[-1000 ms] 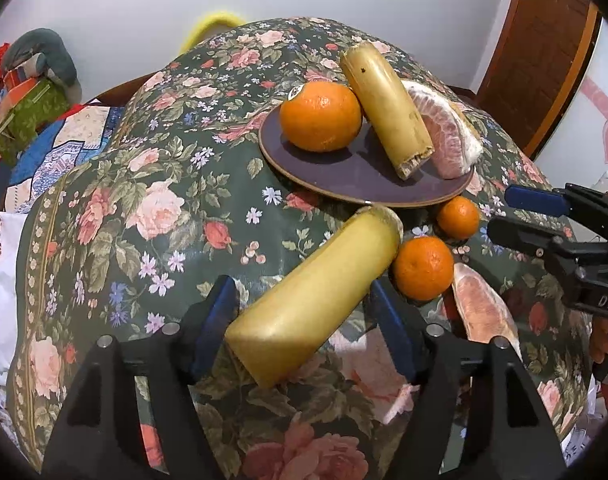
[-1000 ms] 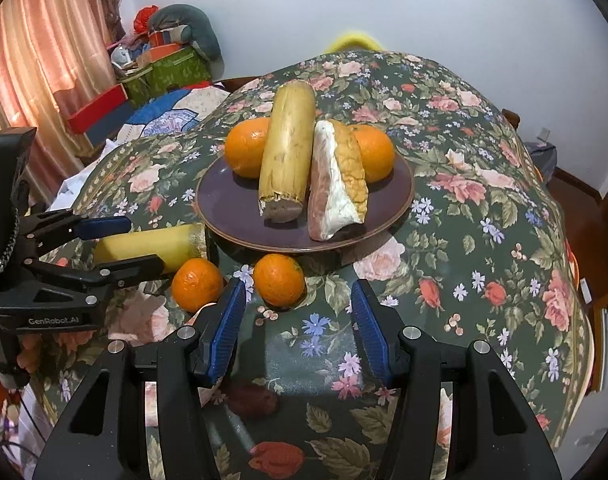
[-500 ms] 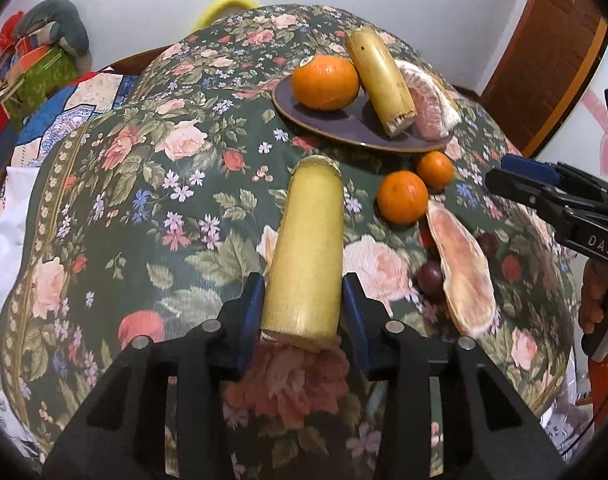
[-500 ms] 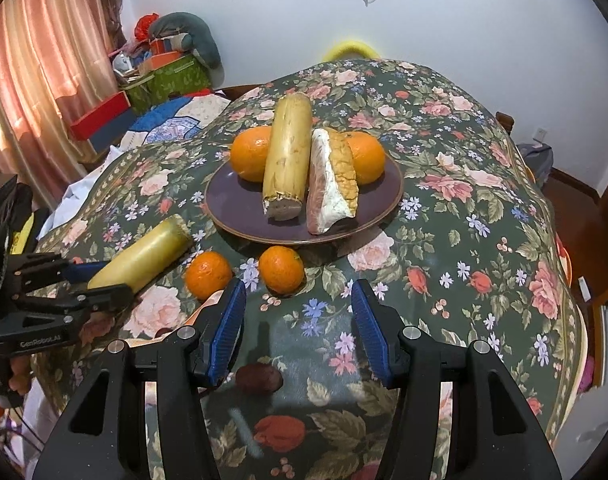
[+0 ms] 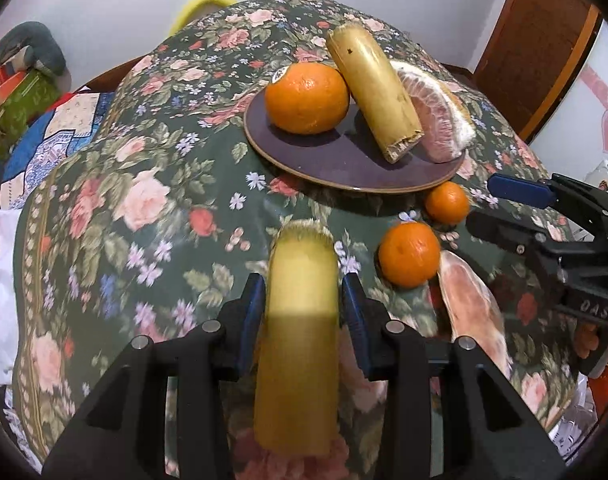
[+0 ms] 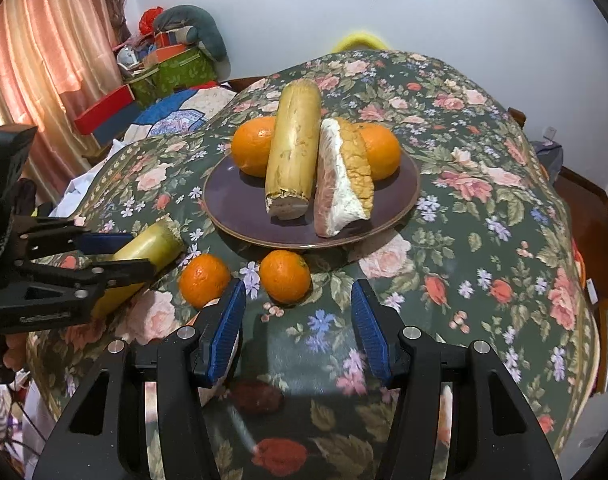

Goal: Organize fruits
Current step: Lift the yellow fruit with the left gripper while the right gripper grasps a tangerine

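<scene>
One yellow sugarcane-like stalk (image 5: 300, 320), lower centre of the left wrist view, clamped crosswise between the blue pads (image 5: 253, 312) of the left gripper (image 5: 300, 308); the jaws have just been closing onto it, and its frayed far end points toward the plate. Whether its underside touches the cloth cannot be told.

One dark purple plate (image 6: 232, 196), centre of the right wrist view, carrying a second stalk (image 6: 292, 152), a pomelo wedge (image 6: 344, 176) just right of it, and two large oranges (image 6: 252, 148), one at each outer side.

Two small mandarins (image 6: 285, 276), on the cloth just below the plate's near rim, side by side, apart from each other.

One peeled pomelo segment (image 5: 470, 300), lower right of the left wrist view, lying on the cloth beside the nearer mandarin.

One right gripper (image 6: 298, 320), bottom centre of its own view, jaws apart with nothing between them, above bare cloth.

One floral tablecloth (image 6: 484, 240), dark green with pink roses, under everything.
</scene>
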A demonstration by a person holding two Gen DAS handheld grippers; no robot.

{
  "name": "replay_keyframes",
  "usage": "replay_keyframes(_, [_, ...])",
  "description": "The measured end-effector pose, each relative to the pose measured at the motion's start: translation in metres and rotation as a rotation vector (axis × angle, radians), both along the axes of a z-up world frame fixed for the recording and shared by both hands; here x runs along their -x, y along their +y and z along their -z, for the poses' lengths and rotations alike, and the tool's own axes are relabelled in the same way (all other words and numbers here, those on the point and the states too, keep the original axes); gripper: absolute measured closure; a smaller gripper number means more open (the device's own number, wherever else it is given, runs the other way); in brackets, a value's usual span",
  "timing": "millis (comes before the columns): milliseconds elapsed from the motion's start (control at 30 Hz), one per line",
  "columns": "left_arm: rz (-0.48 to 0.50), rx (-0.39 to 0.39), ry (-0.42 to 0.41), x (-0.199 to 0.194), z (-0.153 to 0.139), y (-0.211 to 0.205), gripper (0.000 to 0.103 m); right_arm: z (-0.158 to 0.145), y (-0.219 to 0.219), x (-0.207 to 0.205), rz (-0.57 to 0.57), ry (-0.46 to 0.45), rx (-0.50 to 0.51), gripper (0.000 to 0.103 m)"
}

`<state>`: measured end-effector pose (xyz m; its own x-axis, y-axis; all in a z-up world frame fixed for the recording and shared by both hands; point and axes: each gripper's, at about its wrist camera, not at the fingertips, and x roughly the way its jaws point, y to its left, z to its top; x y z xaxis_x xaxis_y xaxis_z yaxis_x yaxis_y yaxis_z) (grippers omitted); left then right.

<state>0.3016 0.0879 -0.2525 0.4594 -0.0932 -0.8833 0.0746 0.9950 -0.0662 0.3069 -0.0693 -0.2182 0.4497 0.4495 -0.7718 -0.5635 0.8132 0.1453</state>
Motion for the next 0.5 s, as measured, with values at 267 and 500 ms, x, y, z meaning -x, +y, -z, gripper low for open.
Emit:
replay_keyframes(267, [0.008, -0.005, -0.033, -0.001, 0.005, 0.001, 0.066, 0.013, 0.016, -0.009, -0.033, 0.022, 0.030, 0.052])
replay_keyframes(500, [-0.012, -0.002, -0.058, 0.005, -0.005, 0.004, 0.067, 0.014, 0.017, -0.009, -0.042, 0.023, 0.034, 0.073])
